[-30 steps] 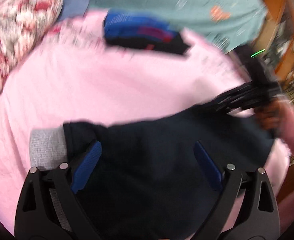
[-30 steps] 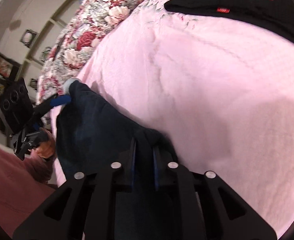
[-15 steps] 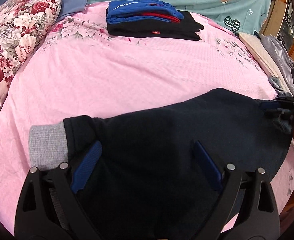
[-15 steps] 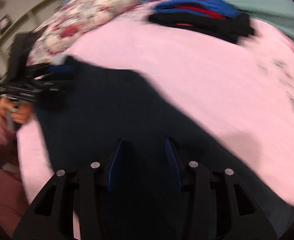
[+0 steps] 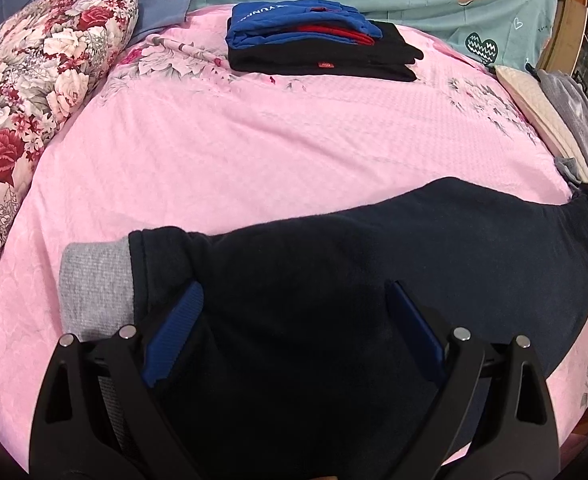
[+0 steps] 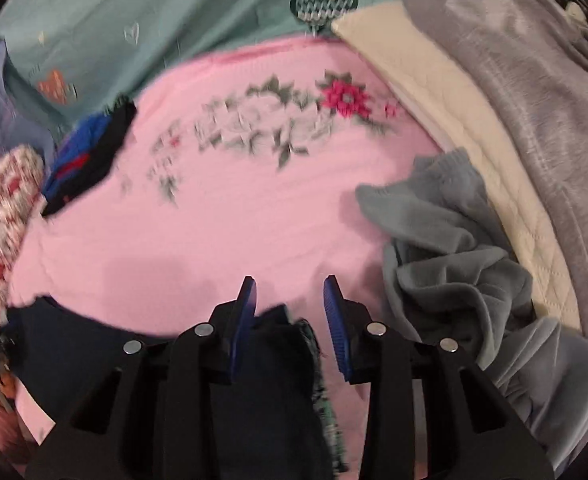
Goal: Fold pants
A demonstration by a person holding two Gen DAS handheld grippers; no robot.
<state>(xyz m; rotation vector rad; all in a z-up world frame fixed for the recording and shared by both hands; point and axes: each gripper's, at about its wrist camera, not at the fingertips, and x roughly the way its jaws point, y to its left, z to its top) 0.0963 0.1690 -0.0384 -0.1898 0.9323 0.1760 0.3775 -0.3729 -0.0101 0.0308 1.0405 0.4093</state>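
Dark navy pants (image 5: 374, 272) with a grey ribbed cuff (image 5: 93, 280) lie stretched across the pink bedspread (image 5: 253, 140) in the left wrist view. My left gripper (image 5: 294, 320) is open and hovers over the pants near the cuff end. My right gripper (image 6: 289, 300) is open, its fingers apart above the far end of the pants (image 6: 253, 380), which lies under the jaws. Nothing is held.
A stack of folded blue, red and black clothes (image 5: 318, 44) sits at the far side of the bed. A floral pillow (image 5: 33, 92) lies at left. A crumpled grey garment (image 6: 454, 248), a cream quilt (image 6: 474, 120) and a grey blanket (image 6: 534, 80) lie at right.
My right gripper has opened and let go of the pants, then swung right toward the grey garment. The pants now lie flat. My left gripper has stayed open and still.
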